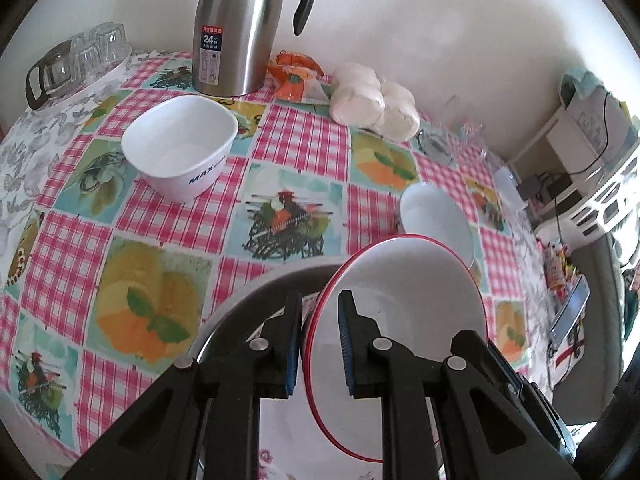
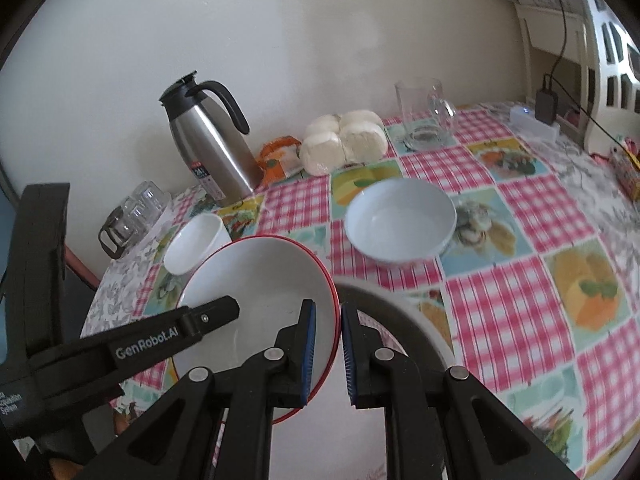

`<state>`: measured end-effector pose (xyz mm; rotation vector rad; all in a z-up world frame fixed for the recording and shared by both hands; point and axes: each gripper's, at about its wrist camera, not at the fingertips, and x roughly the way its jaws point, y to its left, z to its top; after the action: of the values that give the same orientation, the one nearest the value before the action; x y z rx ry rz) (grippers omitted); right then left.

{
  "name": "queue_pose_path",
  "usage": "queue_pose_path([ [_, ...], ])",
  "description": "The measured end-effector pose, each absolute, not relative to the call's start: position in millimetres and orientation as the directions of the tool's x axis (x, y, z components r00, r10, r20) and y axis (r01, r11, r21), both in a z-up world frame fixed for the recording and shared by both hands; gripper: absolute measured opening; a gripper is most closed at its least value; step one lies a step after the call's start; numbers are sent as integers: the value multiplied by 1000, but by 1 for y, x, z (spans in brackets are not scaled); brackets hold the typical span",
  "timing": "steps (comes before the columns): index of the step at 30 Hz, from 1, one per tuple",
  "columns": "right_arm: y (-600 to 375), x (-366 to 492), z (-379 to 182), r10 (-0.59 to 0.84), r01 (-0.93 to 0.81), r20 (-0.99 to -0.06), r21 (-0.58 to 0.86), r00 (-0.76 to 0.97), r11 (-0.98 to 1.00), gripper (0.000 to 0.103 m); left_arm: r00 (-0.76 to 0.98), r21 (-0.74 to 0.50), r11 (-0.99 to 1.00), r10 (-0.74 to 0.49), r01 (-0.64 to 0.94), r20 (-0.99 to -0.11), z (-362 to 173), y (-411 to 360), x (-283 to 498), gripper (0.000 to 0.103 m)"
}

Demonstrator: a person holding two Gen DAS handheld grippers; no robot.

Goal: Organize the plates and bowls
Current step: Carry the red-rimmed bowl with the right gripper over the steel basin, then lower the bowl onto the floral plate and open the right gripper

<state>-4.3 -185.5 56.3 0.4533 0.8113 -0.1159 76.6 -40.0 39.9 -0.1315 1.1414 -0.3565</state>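
- The red-rimmed bowl (image 1: pixel 404 312) is white, smooth and glossy, round, with a thin red line along its edge; it hangs above the table, tipped so its hollow faces both cameras.
- The left gripper (image 1: pixel 320 344) pinches the bowl's rim on one side, one blue ribbed pad inside the hollow and one outside, jaws nearly closed on the thin wall.
- The right gripper (image 2: pixel 329 350) clamps the opposite edge of that bowl (image 2: pixel 260 300) in the same way, jaws narrowed onto the rim.
- Just under the bowl lies a round lid or pan (image 2: pixel 400 308) with a dark rim, partly hidden; what it is cannot be told.
- The table (image 1: pixel 300 136) wears a slick cloth of pink checks and printed food squares.
- A square white bowl (image 1: pixel 180 146) with rounded corners and blue lettering stands upright, well off to one side of the held bowl.
- A round white bowl (image 2: pixel 400 220) sits upright on the cloth beyond the held bowl.
- Along the wall stand a brushed steel jug (image 1: pixel 244 28) with a black handle, a bag of pale buns (image 1: pixel 376 98), an orange packet (image 1: pixel 296 80), a clear glass mug (image 2: pixel 424 112) and upturned glasses (image 1: pixel 92 52).
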Motion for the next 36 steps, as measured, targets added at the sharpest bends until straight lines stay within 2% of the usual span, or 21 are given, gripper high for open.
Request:
queue_pose_path([
  [14, -181, -22, 42, 76, 292, -755, 341, 651, 893, 14, 341, -199, 955, -266, 219, -901, 32, -43, 55, 17],
  [36, -174, -19, 38, 60, 285, -775, 301, 629, 910, 17, 284, -182, 964, -232, 193, -930, 18, -42, 58, 20],
])
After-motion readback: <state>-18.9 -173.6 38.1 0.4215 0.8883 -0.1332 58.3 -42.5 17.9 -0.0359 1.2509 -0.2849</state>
